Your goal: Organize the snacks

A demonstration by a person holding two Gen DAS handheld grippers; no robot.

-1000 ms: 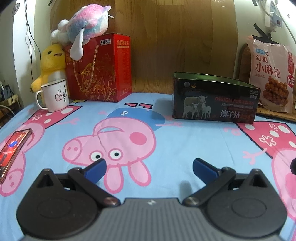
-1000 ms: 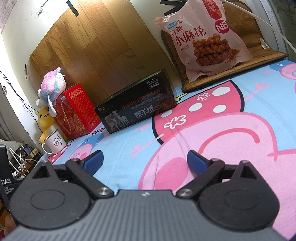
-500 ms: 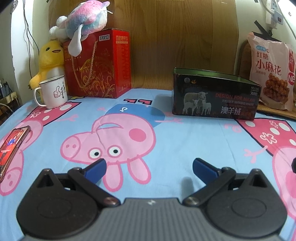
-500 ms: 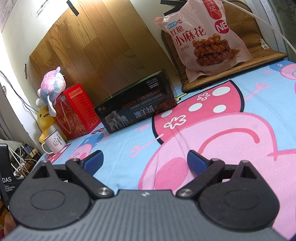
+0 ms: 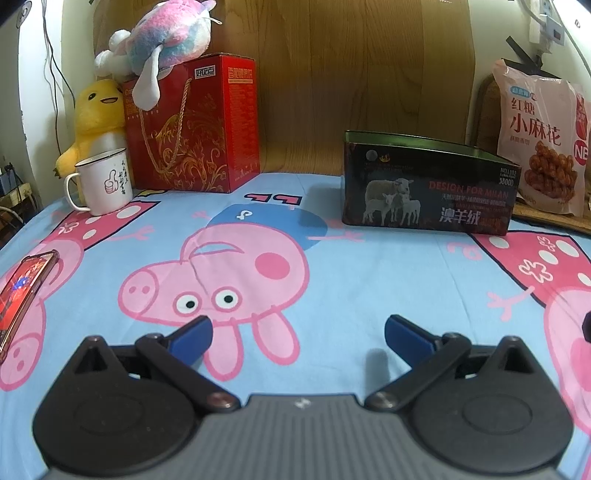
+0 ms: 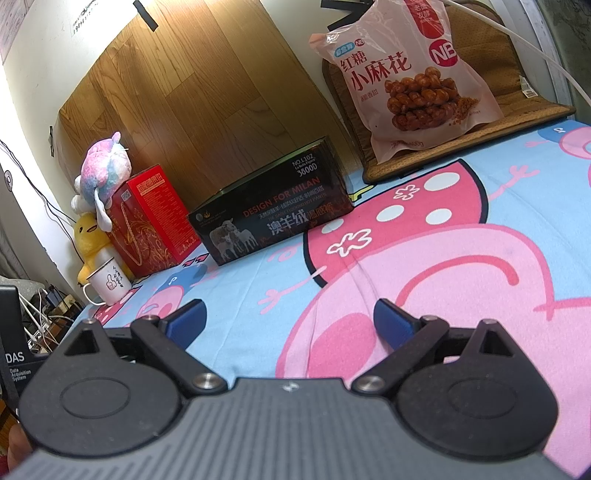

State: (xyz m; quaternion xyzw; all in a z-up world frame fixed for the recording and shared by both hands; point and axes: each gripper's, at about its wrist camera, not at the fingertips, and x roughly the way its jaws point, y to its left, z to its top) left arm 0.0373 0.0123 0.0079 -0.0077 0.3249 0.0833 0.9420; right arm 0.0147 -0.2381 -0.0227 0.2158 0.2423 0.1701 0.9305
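A pink snack bag (image 5: 541, 144) of fried dough twists leans upright at the back right on a brown mat; it also shows in the right wrist view (image 6: 410, 77). An open black tin box (image 5: 428, 188) with sheep on its side stands left of it, and shows in the right wrist view (image 6: 273, 225) too. A red snack gift box (image 5: 192, 125) stands at the back left (image 6: 147, 221). My left gripper (image 5: 298, 332) is open and empty, low over the cartoon sheet. My right gripper (image 6: 290, 320) is open and empty, well short of the tin.
A white mug (image 5: 103, 181) stands by a yellow plush (image 5: 96, 118). A pink and blue plush (image 5: 166, 33) lies on the red box. A phone (image 5: 22, 288) lies at the left edge. Cables and a black device (image 6: 14, 365) are off the left side.
The left gripper has moved slightly, so the scene sits a little lower and closer in its view. The right gripper has not moved. Both stay open.
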